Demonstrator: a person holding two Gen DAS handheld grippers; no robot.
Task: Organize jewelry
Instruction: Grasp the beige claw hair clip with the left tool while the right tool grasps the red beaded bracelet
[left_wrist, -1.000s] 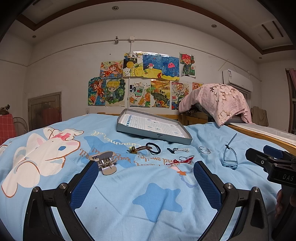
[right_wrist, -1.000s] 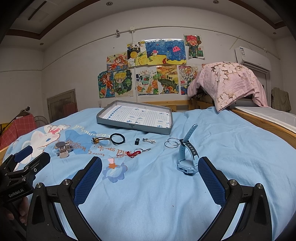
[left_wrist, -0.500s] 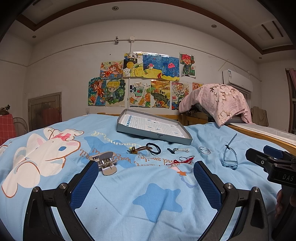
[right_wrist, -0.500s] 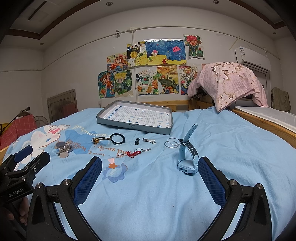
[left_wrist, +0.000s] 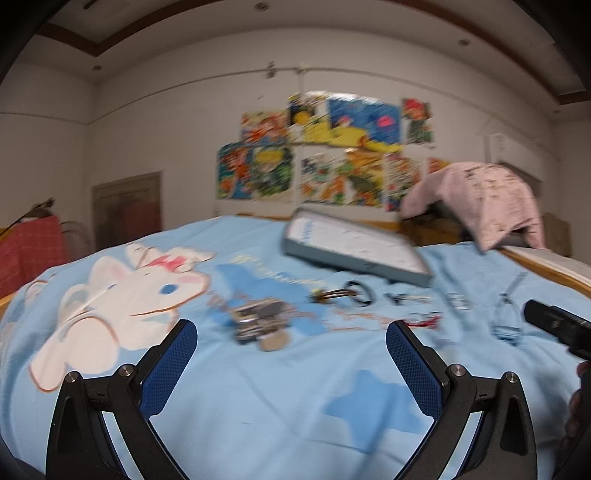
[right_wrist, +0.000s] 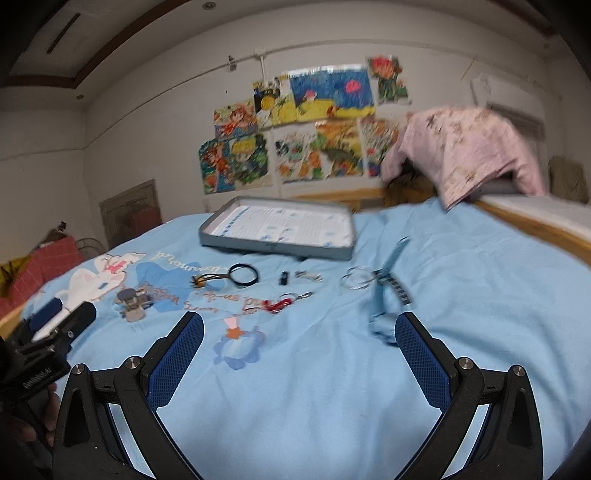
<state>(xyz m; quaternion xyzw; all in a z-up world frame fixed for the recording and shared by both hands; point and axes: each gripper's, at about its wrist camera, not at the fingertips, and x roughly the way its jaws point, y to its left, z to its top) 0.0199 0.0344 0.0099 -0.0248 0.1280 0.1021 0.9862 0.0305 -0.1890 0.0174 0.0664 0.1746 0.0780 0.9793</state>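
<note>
Since a second ago: both cameras have swung and blurred; the left view has turned toward the hair clip, the right view has tilted toward the watch.
Jewelry: laid out in a loose row on the blue bedspread (right_wrist: 480, 295), all of it still outside the tray.
Tray: grey jewelry tray (right_wrist: 277, 225) sits open just behind the row, apparently the place for the pieces.
Hair clip: silver hair clip (left_wrist: 258, 321) lies ahead of the left gripper (left_wrist: 291, 354), between the lines of its fingers but apart from them.
Watch: pale blue watch (right_wrist: 384, 295) stands on its strap, just beside the right gripper's (right_wrist: 299, 350) right finger.
Tongs: both pairs spread wide, holding nothing.
Others in the row: black hair tie (right_wrist: 243, 275), small dark clasp (right_wrist: 283, 277), thin silver rings (right_wrist: 354, 278), red charm (right_wrist: 280, 302).
In the way: nothing lies between either gripper and its nearest piece; the soft, wrinkled cloth may let small pieces sink.
Around: pink blanket (right_wrist: 469, 147) heaped behind, drawings on the wall.
</note>
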